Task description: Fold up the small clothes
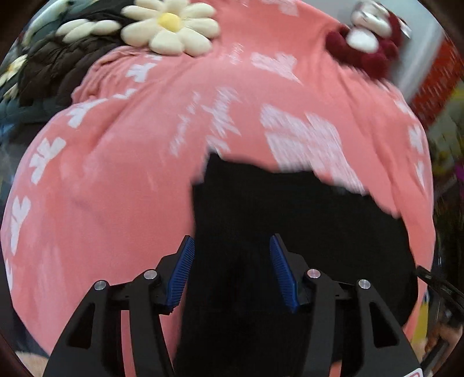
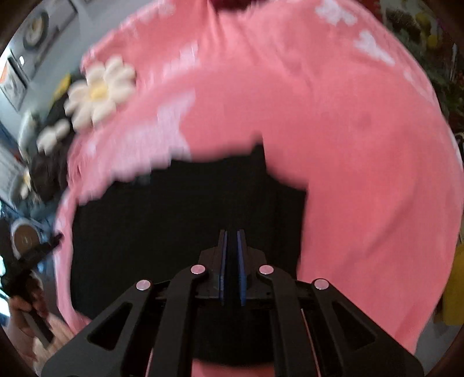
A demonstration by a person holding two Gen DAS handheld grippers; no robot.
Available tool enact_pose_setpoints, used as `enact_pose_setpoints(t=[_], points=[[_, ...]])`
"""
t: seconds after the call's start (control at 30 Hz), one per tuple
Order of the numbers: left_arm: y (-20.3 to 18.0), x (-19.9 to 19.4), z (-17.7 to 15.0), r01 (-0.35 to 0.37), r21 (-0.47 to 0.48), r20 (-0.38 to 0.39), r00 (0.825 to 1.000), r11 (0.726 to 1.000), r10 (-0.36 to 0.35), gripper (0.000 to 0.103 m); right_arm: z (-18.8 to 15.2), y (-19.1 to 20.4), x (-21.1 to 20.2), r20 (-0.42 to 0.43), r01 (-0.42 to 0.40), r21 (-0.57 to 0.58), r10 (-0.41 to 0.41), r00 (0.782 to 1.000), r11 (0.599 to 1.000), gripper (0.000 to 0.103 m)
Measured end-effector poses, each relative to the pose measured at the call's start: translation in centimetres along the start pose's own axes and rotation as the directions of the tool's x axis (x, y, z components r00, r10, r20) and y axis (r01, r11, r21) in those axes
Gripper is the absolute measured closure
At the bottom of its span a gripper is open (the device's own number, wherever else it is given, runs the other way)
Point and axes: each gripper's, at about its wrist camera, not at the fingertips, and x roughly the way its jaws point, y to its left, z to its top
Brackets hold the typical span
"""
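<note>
- A black garment (image 1: 290, 232) lies on a pink cloth with white prints (image 1: 116, 188), which covers the surface under both claws; what that surface is cannot be told.
- The left claw (image 1: 230, 269) stands partly wide, its blue ribbed pads (image 1: 181, 275) apart, with nothing pressed between them. It hangs over the near left edge of the black garment, one pad above pink cloth, the other above black fabric.
- The right claw (image 2: 232, 261) is closed narrow, its two blue pads (image 2: 222, 266) almost together. Whether a thin fold of the black garment (image 2: 174, 217) is pinched between them cannot be told: dark shows in the slit, against dark fabric below.
- In the right wrist view the garment's far edge is uneven, with one corner standing up toward the pink cloth's middle.
- A cream daisy-shaped cushion (image 1: 171, 27) sits at the far left edge of the pink cloth, beside a dark chunky-knit blanket (image 1: 49, 66).
- A dark red and white plush toy (image 1: 368, 43) rests at the far right edge.
- Both views are blurred.
</note>
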Motion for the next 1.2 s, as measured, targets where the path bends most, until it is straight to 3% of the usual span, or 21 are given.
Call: enact_pose_setpoints(t=[0.03, 0.1, 0.2, 0.3, 0.4, 0.5, 0.57, 0.63, 0.73, 0.8, 0.9, 0.93, 1.07, 1.17, 1.2], points=[[-0.5, 0.0, -1.3, 0.01, 0.023, -0.024, 1.0, 1.0, -0.009, 0.051, -0.7, -0.3, 0.5, -0.019, 0.013, 0.009, -0.013, 1.0, 1.0, 0.103], [-1.1, 0.3, -3.4, 0.011, 0.041, -0.069, 0.998, 0.999, -0.008, 0.051, -2.2, -1.3, -0.6, 0.009, -0.001, 0.085, 0.0, 1.0, 0.996, 0.103], [-1.1, 0.4, -5.8, 0.01, 0.029, -0.114, 0.993, 1.0, -0.007, 0.051, -3.5, -1.0, -3.2, 0.067, -0.001, 0.097, -0.005, 0.998, 0.995, 0.096], [-0.9, -0.1, -7.5, -0.013, 0.038, -0.114, 0.993, 0.999, 0.017, 0.05, -4.6, -1.9, -3.3, 0.026, 0.067, 0.097, -0.069, 0.997, 0.993, 0.095], [-0.4, -0.5, -8.6, -0.011, 0.035, -0.107, 0.994, 0.999, 0.014, 0.04, -5.7, -3.4, -4.9, 0.046, 0.001, 0.214, -0.011, 0.999, 0.977, 0.093], [0.0, -0.8, -9.9, -0.009, 0.049, -0.094, 0.995, 0.999, 0.014, 0.04, -6.1, -2.4, -5.2, 0.054, -0.006, 0.161, -0.003, 0.999, 0.987, 0.093], [0.0, -0.7, -10.3, -0.024, 0.053, -0.091, 0.995, 0.998, 0.029, 0.04, -6.1, -1.4, -3.8, 0.003, 0.044, 0.102, -0.045, 0.999, 0.994, 0.093], [-0.3, -0.6, -10.3, -0.043, 0.068, -0.086, 0.995, 0.997, 0.048, 0.039, -6.6, -1.8, -0.7, -0.148, 0.112, 0.112, -0.095, 0.984, 0.987, 0.094], [-0.7, -0.8, -10.3, -0.056, 0.086, -0.082, 0.995, 0.995, 0.063, 0.034, -6.2, -1.7, -2.1, -0.099, 0.157, 0.129, -0.145, 0.984, 0.979, 0.094], [-0.4, -1.0, -10.5, -0.05, 0.077, -0.08, 0.995, 0.996, 0.056, 0.032, -6.3, -1.7, -3.2, -0.062, 0.173, 0.146, -0.166, 0.984, 0.974, 0.088], [0.0, -0.8, -10.7, -0.042, 0.061, -0.09, 0.995, 0.997, 0.047, 0.031, -6.6, -2.2, -4.1, -0.053, 0.145, 0.185, -0.137, 0.989, 0.972, 0.056], [0.0, -0.7, -10.8, -0.044, 0.062, -0.091, 0.995, 0.997, 0.05, 0.031, -6.7, -2.3, -4.2, -0.039, 0.133, 0.19, -0.128, 0.991, 0.973, 0.055], [-1.0, -0.5, -10.9, -0.072, 0.104, -0.087, 0.993, 0.992, 0.081, 0.028, -5.8, -1.4, -3.8, 0.025, 0.098, 0.152, -0.103, 0.994, 0.984, 0.057], [-1.1, -0.5, -11.0, -0.079, 0.125, -0.088, 0.992, 0.989, 0.09, 0.028, -5.6, -1.6, -0.1, -0.1, 0.178, 0.133, -0.165, 0.981, 0.975, 0.065], [-1.0, -0.6, -11.0, -0.075, 0.117, -0.09, 0.992, 0.99, 0.086, 0.028, -5.4, -1.8, 0.0, -0.099, 0.17, 0.154, -0.156, 0.983, 0.973, 0.065]])
